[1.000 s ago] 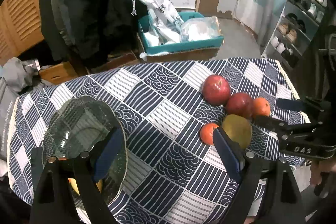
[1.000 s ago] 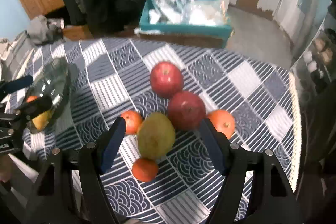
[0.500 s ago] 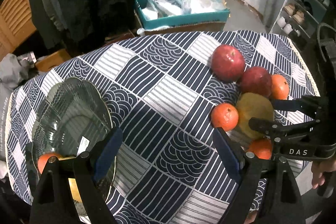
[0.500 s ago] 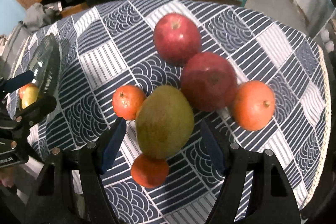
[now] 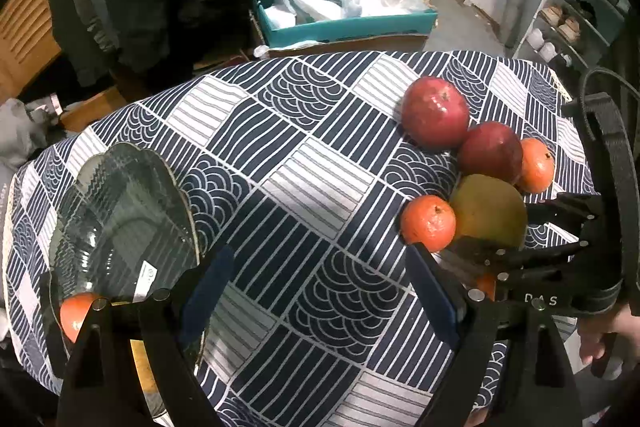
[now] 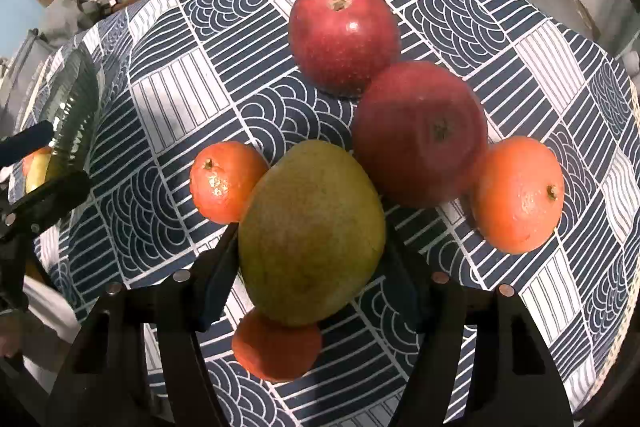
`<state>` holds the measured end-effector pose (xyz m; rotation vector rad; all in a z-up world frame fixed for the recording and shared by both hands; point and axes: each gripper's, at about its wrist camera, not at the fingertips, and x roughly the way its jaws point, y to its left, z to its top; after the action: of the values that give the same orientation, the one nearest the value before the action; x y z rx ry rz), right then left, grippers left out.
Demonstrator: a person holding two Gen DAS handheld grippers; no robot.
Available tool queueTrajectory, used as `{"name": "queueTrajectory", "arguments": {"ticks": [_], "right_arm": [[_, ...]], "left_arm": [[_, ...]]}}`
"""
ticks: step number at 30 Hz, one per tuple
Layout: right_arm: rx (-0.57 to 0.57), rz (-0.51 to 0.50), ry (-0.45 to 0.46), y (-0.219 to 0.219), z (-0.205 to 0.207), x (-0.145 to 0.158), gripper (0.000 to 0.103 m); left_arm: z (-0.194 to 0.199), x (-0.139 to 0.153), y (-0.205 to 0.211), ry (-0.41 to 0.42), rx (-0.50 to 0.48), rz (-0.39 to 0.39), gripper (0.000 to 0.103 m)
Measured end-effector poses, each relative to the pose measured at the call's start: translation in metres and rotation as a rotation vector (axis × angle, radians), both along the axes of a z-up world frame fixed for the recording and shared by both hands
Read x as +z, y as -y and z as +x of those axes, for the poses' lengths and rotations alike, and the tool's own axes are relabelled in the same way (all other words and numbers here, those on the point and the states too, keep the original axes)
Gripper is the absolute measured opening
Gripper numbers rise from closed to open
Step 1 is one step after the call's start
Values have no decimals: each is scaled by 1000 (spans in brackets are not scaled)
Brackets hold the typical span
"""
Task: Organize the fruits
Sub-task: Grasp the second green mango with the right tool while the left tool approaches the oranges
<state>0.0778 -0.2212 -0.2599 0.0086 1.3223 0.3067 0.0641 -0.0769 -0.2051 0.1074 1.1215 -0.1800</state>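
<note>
Right wrist | right claw (image 6: 310, 259) closing around mango (image 6: 312, 231) | left claw (image 5: 320, 291) wide apart, empty

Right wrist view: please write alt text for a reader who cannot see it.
The right gripper is closing its jaws around a green-yellow mango on a patterned tablecloth. Two red apples and three small oranges crowd it.
</note>
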Motion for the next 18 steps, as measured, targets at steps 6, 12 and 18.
{"name": "queueTrajectory", "arguments": {"ticks": [6, 12, 18], "right_arm": [[7, -8, 47, 5, -8, 12, 68], [-23, 6, 112, 21, -17, 36, 68], [-75, -17, 173, 43, -23, 56, 68]], "left_arm": [[3, -1, 13, 0, -27, 2, 89], [5, 0, 25, -5, -52, -33, 89], [9, -9, 40, -29, -60, -60, 89]]}}
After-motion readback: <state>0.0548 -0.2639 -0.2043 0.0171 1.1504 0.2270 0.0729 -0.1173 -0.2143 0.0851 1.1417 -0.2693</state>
